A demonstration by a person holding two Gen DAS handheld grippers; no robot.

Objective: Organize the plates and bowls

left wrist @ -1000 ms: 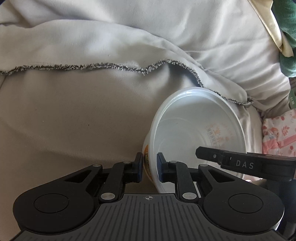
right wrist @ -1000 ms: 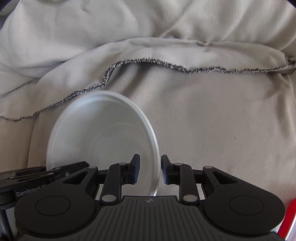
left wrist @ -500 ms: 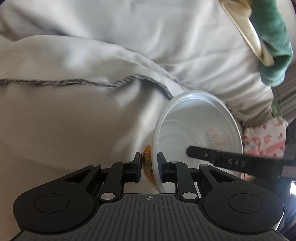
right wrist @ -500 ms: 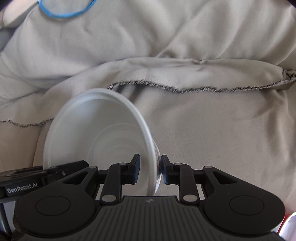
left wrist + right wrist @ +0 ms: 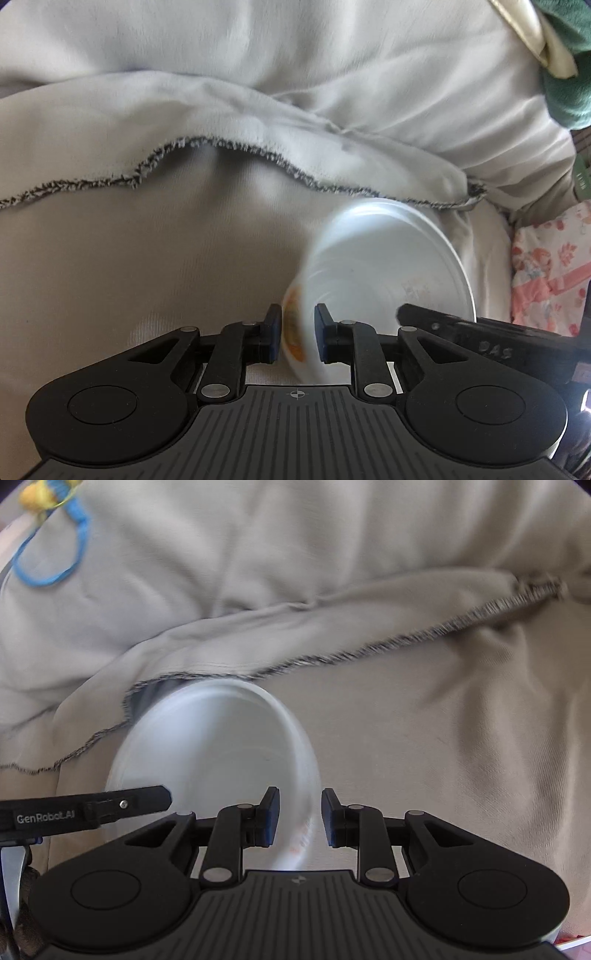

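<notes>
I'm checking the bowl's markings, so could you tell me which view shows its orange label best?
The left wrist view: the orange label sits on the white bowl's outer wall, between the left gripper's fingers, though blurred. The right wrist view shows the bowl mostly from inside, with only faint reddish marks near the right gripper.

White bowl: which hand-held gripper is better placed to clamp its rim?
Left, narrowly. The left hand-held gripper and right hand-held gripper both straddle the white bowl rim, open, but the left's pads sit nearly against the wall; the right shows wider gaps. The bowl is motion-blurred.
</notes>
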